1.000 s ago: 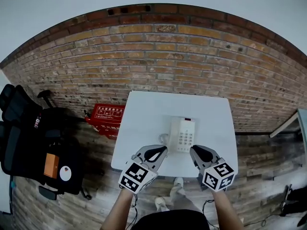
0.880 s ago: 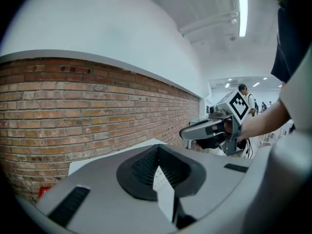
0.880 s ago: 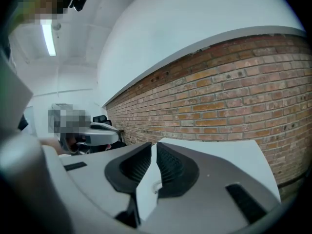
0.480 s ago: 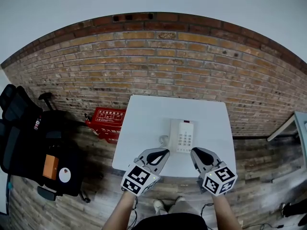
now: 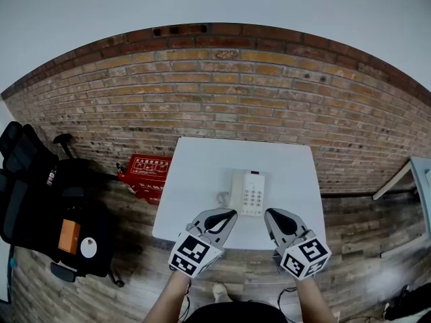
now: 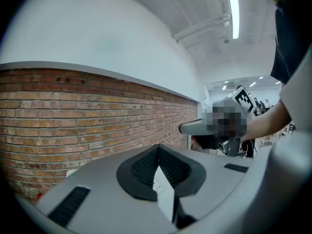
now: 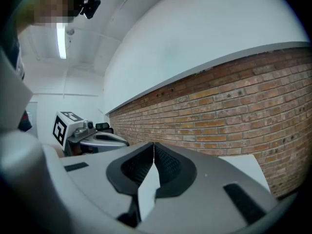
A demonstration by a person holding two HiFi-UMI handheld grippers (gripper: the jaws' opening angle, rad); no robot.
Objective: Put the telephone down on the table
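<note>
A white push-button telephone (image 5: 247, 192) lies flat on the white table (image 5: 202, 160), its curly cord (image 5: 221, 198) at its left side. Both grippers hover at the table's near edge, short of the phone and apart from it. My left gripper (image 5: 231, 213) (image 6: 157, 149) is shut with nothing in it, just left of the phone's near end. At the phone's near right, my right gripper (image 5: 268, 214) (image 7: 153, 145) has just been closing and is shut, with nothing between its jaws. Each gripper view shows the other gripper and the brick wall, not the phone.
A brick wall (image 5: 222, 93) rises behind the table. A red crate (image 5: 149, 168) sits on the wooden floor left of the table. Further left are a black chair and bags (image 5: 40, 200). Another table's corner (image 5: 416, 170) shows at the right edge.
Both grippers have lifted a little at the table's near edge. The telephone has stayed where it lies on the table.
</note>
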